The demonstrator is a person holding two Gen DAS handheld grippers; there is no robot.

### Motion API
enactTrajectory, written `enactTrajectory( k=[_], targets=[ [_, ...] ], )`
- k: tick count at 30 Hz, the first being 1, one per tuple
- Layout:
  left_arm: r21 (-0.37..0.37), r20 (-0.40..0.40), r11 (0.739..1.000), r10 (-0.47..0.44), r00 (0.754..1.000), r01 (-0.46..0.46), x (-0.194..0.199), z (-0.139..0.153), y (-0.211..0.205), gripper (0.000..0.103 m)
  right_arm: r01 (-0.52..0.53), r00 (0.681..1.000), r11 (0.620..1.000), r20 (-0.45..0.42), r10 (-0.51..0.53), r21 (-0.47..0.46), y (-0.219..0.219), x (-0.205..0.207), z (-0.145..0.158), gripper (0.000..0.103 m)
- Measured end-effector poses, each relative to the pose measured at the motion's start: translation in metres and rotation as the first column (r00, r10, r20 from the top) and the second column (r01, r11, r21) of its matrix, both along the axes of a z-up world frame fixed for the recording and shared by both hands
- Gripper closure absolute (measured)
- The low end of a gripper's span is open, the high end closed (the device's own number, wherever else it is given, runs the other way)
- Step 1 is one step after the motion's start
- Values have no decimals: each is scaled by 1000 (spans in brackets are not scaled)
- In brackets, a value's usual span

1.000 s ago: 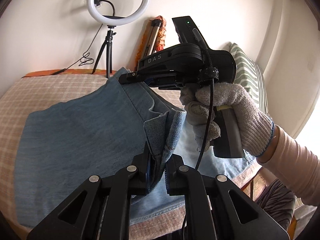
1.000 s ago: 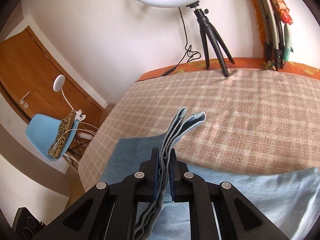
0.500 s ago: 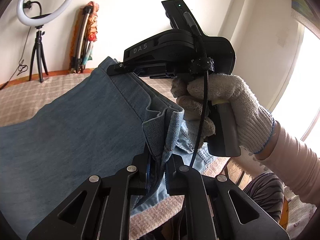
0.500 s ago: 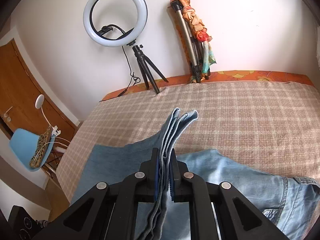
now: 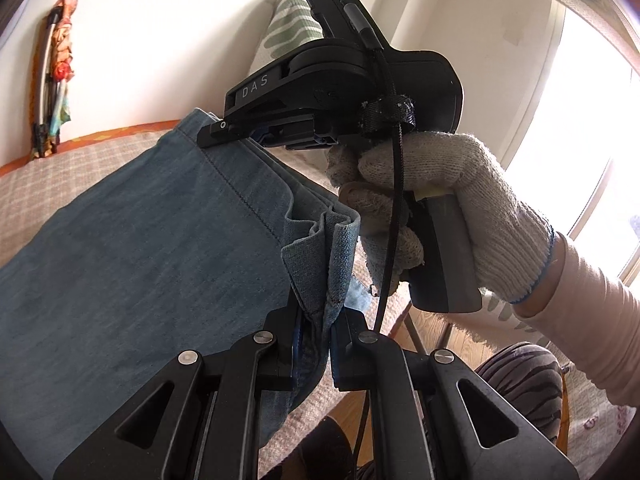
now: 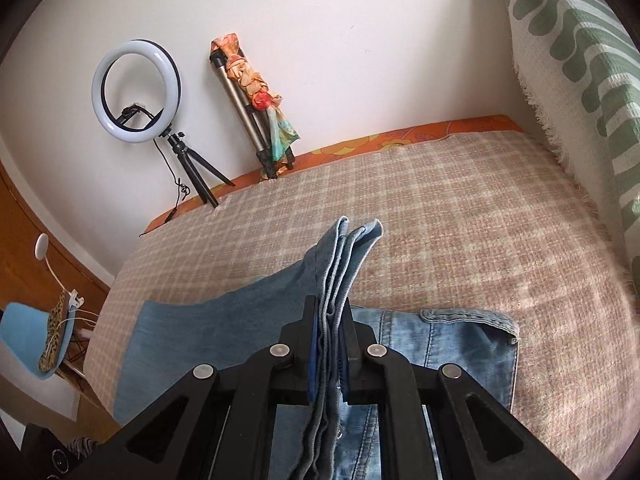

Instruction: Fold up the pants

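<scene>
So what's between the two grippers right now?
A taut hem edge of the jeans spans from left gripper to right gripper, seen in the left wrist view.

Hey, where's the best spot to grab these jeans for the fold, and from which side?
Judging by the pose, the stacked hem corners of the jeans: each claw, left and right, is shut edge-on over bunched layers there, coming from the outer side, so the layers stay aligned while the waistband rests on the bed.
</scene>
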State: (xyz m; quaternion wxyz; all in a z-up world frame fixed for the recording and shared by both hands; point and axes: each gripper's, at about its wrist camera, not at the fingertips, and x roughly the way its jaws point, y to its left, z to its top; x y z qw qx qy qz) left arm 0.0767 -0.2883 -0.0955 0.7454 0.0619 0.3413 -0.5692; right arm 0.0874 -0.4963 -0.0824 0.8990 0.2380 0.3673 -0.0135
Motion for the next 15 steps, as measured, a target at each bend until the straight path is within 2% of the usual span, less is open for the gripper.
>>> enactTrajectory(
  k=[7,15],
  targets=[
    [37,-11,999,-29,1000,29,-1,-15,-24,94,39,999,998,-8,-39,53,-28,-9,-28,97],
    [61,-17,997,-50,999,51,-6,-25,-42,94,69,998,996,-14,-68,59,-45,-16,-42,97]
  ],
)
